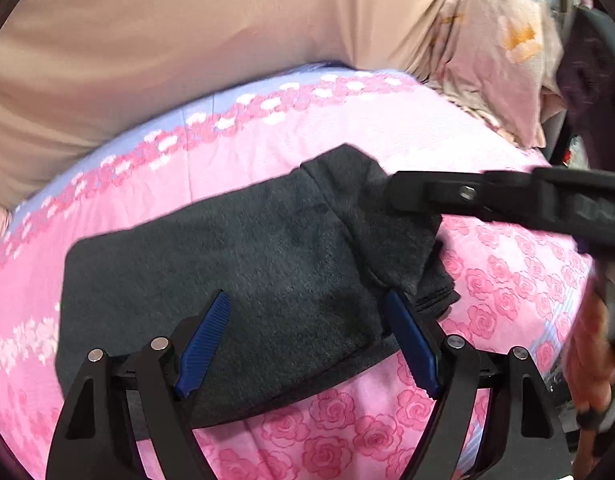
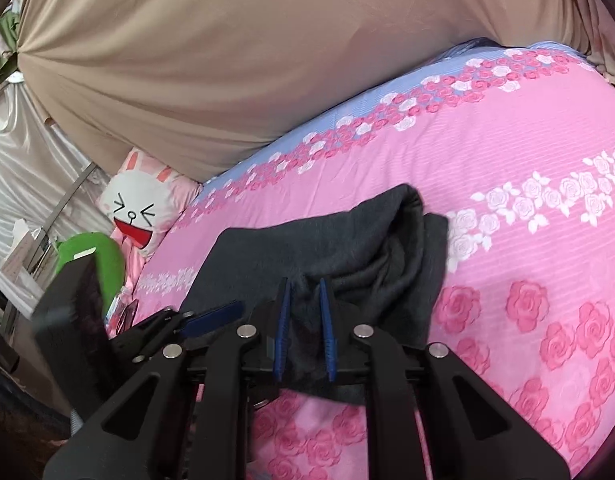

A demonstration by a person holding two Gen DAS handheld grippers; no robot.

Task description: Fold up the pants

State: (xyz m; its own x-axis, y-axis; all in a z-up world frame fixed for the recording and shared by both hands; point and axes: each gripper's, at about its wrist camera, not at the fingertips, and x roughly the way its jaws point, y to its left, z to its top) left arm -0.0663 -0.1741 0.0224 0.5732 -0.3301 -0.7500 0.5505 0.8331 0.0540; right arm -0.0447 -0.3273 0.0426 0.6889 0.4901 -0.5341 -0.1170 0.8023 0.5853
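The dark grey pants [image 1: 235,272] lie on my bed's pink rose-print cover [image 2: 527,208], folded into a thick, roughly rectangular bundle of fuzzy fleece-like cloth. One end is bunched and rumpled, with a ribbed cuff [image 1: 437,300] poking out at the edge. My left tool [image 1: 307,344] hangs over the bundle with its blue pads spread wide, holding nothing. My right tool [image 2: 305,332] has its pads drawn close, pinching a raised ridge of the grey cloth between them.

Dark grey pants [image 1: 243,264], pink rose-print bedsheet [image 1: 507,280]
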